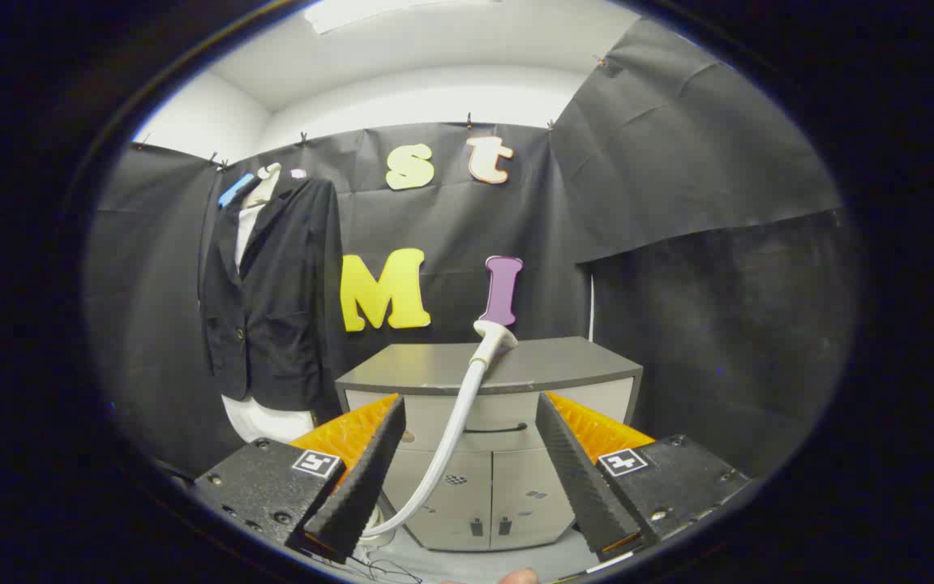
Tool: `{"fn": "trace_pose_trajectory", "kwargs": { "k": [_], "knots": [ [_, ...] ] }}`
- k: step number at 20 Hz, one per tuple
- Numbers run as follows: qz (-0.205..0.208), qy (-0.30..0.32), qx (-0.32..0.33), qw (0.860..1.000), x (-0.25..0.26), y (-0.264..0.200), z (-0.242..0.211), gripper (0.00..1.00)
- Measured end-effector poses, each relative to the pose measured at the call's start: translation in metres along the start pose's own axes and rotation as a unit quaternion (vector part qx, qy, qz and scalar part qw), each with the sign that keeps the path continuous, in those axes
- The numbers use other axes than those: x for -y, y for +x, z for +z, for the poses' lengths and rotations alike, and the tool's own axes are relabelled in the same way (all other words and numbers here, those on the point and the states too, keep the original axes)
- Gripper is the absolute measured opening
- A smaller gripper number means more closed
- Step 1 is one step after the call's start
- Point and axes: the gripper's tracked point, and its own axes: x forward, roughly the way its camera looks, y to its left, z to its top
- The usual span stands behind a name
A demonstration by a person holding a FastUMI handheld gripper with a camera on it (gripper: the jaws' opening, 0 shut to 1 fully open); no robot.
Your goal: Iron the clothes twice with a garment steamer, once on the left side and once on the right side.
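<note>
Hand-held gripper point(471, 454) spread wide, empty. Steamer head point(494, 334) ahead on cabinet point(564, 365): light, rigid; grasp its neck. Hose point(451, 438) limp, dragging. Jacket point(276, 292) beyond-left hangs soft.

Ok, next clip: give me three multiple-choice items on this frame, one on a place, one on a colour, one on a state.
1. Where does the steamer head rest?
A. on top of the cabinet
B. on the floor
C. hooked on the jacket

2. What colour is the jacket?
A. white
B. dark, near black
C. orange

3. How do the fingers of the gripper stand?
A. shut on the hose
B. shut on the jacket
C. open, touching nothing

Answers:
1 A: the head lies at the cabinet top's edge, beyond the fingers.
2 B: it hangs dark over a white shirt.
3 C: the hose runs through the wide gap between them, farther off.
</note>
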Motion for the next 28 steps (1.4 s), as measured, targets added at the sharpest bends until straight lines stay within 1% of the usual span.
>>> {"fn": "trace_pose_trajectory", "kwargs": {
  "k": [10, 17, 23, 28],
  "knots": [
    [-0.008, 0.014, -0.011, 1.000, -0.001, -0.007, -0.005, 1.00],
    [-0.006, 0.026, -0.018, 0.999, -0.018, -0.007, -0.007, 1.00],
    [-0.019, 0.022, -0.025, 0.999, -0.037, 0.003, -0.005, 1.00],
    [-0.029, 0.037, -0.038, 0.998, -0.064, 0.026, -0.006, 1.00]
  ]
}}
